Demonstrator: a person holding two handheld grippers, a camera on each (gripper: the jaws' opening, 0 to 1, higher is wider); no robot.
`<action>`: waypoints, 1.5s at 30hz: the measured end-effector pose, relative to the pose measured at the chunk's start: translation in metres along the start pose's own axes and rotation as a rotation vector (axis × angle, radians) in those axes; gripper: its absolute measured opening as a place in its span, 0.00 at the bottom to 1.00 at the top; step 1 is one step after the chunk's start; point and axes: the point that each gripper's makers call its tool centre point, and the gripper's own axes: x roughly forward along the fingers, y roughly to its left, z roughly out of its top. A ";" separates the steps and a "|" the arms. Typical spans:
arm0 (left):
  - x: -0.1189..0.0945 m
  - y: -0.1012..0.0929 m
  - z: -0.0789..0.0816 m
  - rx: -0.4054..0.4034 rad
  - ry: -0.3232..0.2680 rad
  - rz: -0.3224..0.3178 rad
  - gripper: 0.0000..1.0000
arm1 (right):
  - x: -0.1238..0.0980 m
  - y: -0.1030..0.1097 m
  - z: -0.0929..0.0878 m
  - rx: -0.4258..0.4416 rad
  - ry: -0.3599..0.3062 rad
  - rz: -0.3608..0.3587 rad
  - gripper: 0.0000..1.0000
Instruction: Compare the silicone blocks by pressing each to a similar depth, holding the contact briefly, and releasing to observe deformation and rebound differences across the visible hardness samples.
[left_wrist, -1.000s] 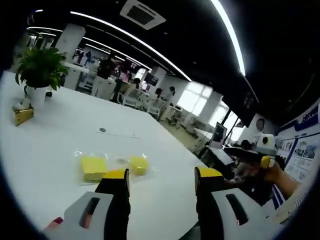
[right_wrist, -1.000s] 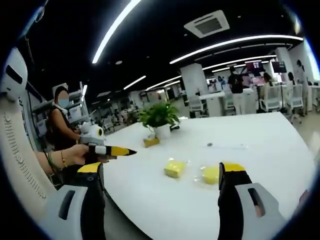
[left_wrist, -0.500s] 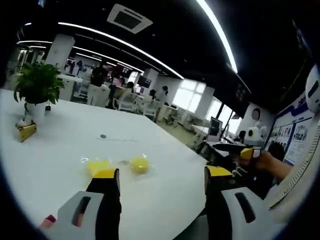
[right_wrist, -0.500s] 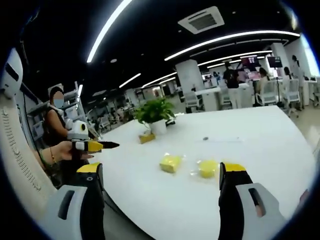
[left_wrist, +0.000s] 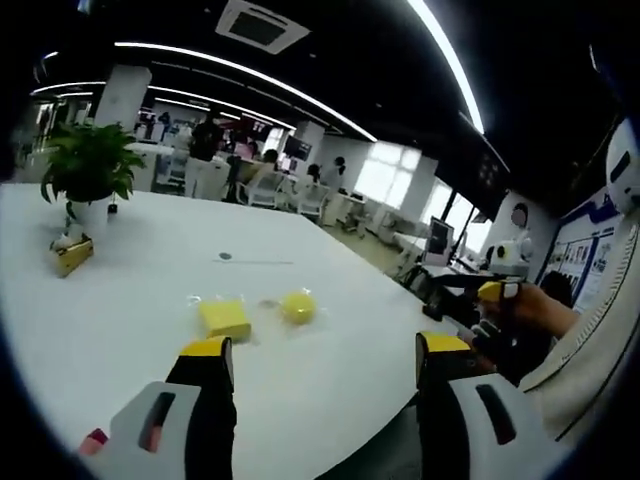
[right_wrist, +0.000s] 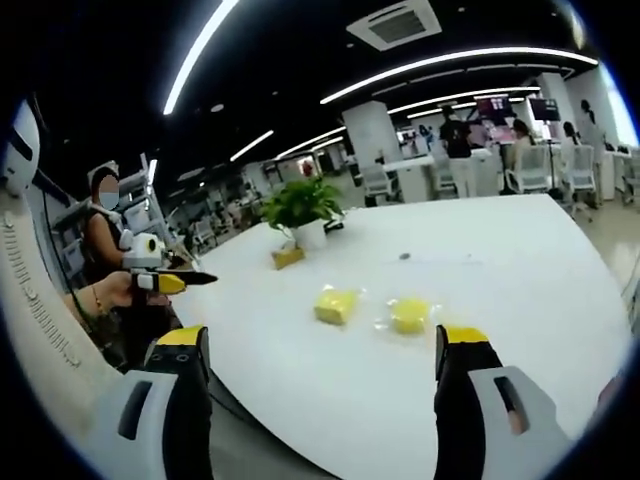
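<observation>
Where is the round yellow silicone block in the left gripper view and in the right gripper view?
Left gripper view: round yellow block lies right of the square yellow block.
Right gripper view: round block again lies right of the square one.
Shared landmark: potted plant on the white table.

White table (left_wrist: 120, 330); square yellow block (left_wrist: 224, 318), round yellow block (left_wrist: 297, 306), potted plant (left_wrist: 88, 180), small yellow box (left_wrist: 72, 254)

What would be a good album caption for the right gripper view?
Open tongs hover short of two yellow silicone blocks in clear wrapping on a white table.
</observation>
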 end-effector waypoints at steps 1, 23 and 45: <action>-0.002 0.003 0.001 0.007 -0.004 0.010 0.74 | -0.001 0.001 0.001 0.004 -0.010 0.006 0.88; 0.005 -0.004 -0.001 0.006 0.018 -0.014 0.74 | -0.015 0.002 -0.009 0.060 -0.012 -0.021 0.85; 0.004 0.003 -0.003 -0.005 -0.005 -0.012 0.73 | -0.014 0.000 -0.012 0.073 -0.034 -0.053 0.85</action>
